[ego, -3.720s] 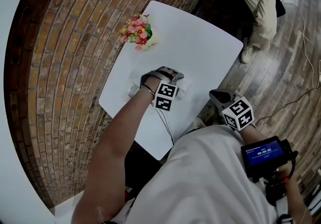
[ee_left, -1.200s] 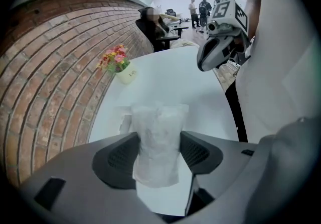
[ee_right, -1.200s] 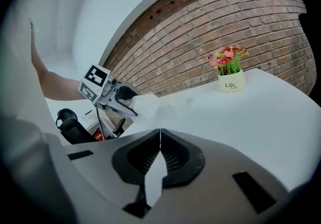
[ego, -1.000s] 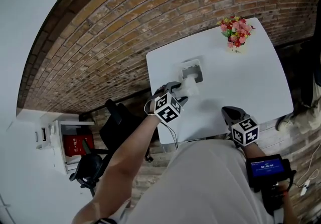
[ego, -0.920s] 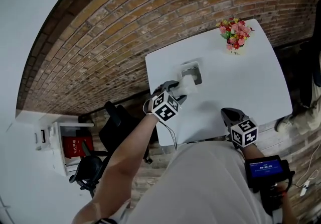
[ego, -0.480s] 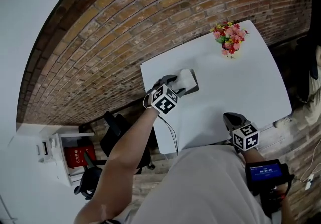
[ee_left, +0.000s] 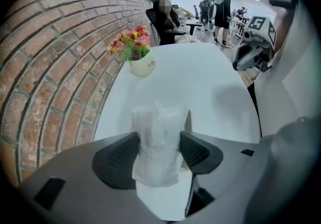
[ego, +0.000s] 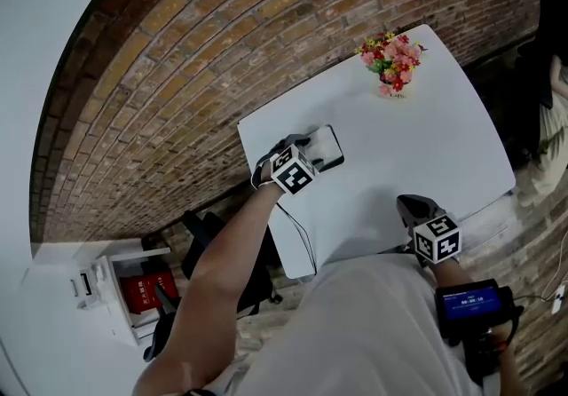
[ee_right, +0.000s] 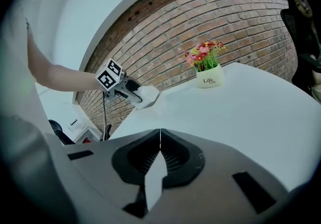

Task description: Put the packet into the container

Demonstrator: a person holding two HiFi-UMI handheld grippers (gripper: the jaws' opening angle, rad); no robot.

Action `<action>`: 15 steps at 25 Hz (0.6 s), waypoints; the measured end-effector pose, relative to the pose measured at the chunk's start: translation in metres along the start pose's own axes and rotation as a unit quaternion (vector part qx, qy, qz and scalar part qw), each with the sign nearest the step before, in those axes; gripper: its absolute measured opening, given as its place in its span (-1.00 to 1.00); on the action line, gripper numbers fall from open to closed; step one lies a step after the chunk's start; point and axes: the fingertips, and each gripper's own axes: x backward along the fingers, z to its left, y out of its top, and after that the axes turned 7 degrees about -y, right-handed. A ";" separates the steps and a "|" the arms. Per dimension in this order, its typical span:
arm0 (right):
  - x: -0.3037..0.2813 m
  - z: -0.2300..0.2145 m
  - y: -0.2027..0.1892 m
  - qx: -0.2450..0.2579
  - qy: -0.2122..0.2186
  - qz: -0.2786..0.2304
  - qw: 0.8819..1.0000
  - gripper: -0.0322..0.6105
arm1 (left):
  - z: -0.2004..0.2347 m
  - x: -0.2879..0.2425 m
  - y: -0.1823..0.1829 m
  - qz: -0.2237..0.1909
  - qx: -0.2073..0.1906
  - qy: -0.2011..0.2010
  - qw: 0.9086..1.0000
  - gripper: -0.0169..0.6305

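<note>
A white crinkled packet (ee_left: 157,143) stands upright between the pads of my left gripper (ee_left: 158,142), which is shut on it. In the head view the left gripper (ego: 309,148) holds the packet (ego: 318,144) over the small dark-rimmed container (ego: 336,147) near the left end of the white table (ego: 417,119). A strip of the container's rim (ee_left: 186,120) shows just behind the packet. My right gripper (ego: 411,202) hangs at the table's near edge, away from both, and its jaws (ee_right: 160,135) are shut with nothing between them.
A cream pot of pink and red flowers (ego: 388,59) stands at the table's far side by the brick wall (ego: 177,66). A black chair (ego: 209,234) sits below the table's left end. People stand in the room beyond the table in the left gripper view.
My left gripper has carried the packet from beside the container to over it and has sunk a little. The right gripper has hardly moved.
</note>
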 end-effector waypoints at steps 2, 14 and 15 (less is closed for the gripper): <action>0.001 -0.002 -0.001 -0.002 -0.003 0.002 1.000 -0.87 | 0.000 -0.007 -0.002 0.014 -0.001 -0.009 1.000 -0.09; 0.004 -0.012 -0.006 -0.010 -0.014 0.010 1.000 -0.86 | -0.001 -0.047 -0.007 0.085 -0.027 -0.036 0.995 -0.08; 0.004 -0.013 -0.007 -0.010 -0.013 0.011 1.000 -0.86 | -0.002 -0.049 -0.006 0.086 -0.027 -0.036 0.995 -0.08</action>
